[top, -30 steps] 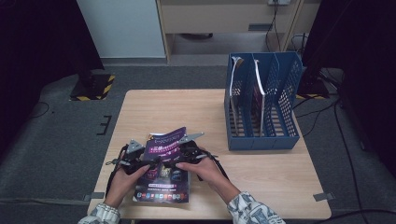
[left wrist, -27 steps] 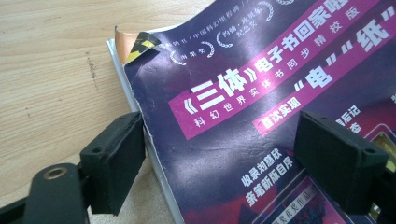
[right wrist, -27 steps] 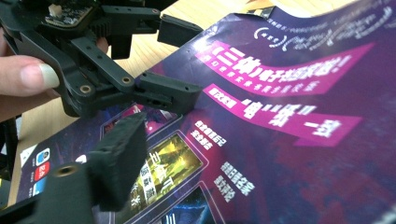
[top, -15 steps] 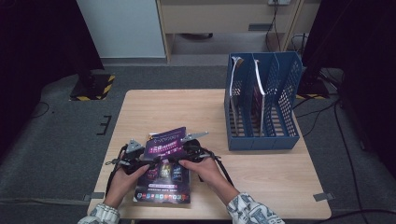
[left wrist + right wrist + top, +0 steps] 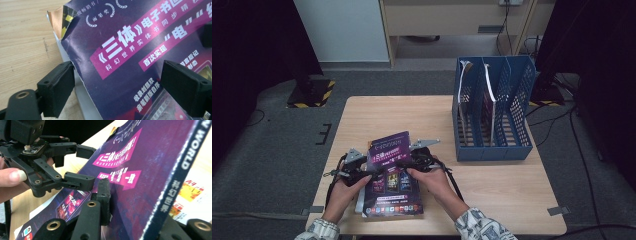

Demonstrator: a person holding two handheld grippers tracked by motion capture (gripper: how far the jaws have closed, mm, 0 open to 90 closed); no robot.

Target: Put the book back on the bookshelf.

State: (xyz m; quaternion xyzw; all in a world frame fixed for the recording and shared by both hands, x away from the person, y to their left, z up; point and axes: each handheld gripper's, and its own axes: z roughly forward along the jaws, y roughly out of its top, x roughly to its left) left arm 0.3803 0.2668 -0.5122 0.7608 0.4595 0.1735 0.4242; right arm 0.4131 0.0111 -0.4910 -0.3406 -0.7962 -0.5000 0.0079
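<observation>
A purple magazine (image 5: 393, 175) (image 5: 125, 50) (image 5: 150, 157) lies at the table's near edge, its spine side raised off a second printed sheet (image 5: 190, 192) beneath. My right gripper (image 5: 406, 163) (image 5: 142, 215) has just been closing, with the magazine between its jaws. One pad (image 5: 103, 197) presses on the cover and the other jaw sits under the spine. My left gripper (image 5: 366, 172) (image 5: 121, 91) (image 5: 85, 167) is open and has just widened a little. One jaw stands off the magazine's torn left edge and the other hangs over the cover.
A blue file rack (image 5: 492, 150) with upright dividers stands on the wooden table (image 5: 387, 115) at the right. It holds two upright magazines (image 5: 464, 95). A white sheet edge (image 5: 360, 200) pokes out left of the purple magazine. Cabinets stand beyond the table.
The right gripper's jaws have closed onto the magazine's right edge. The left gripper has stayed at the left edge. The magazine has barely shifted.
</observation>
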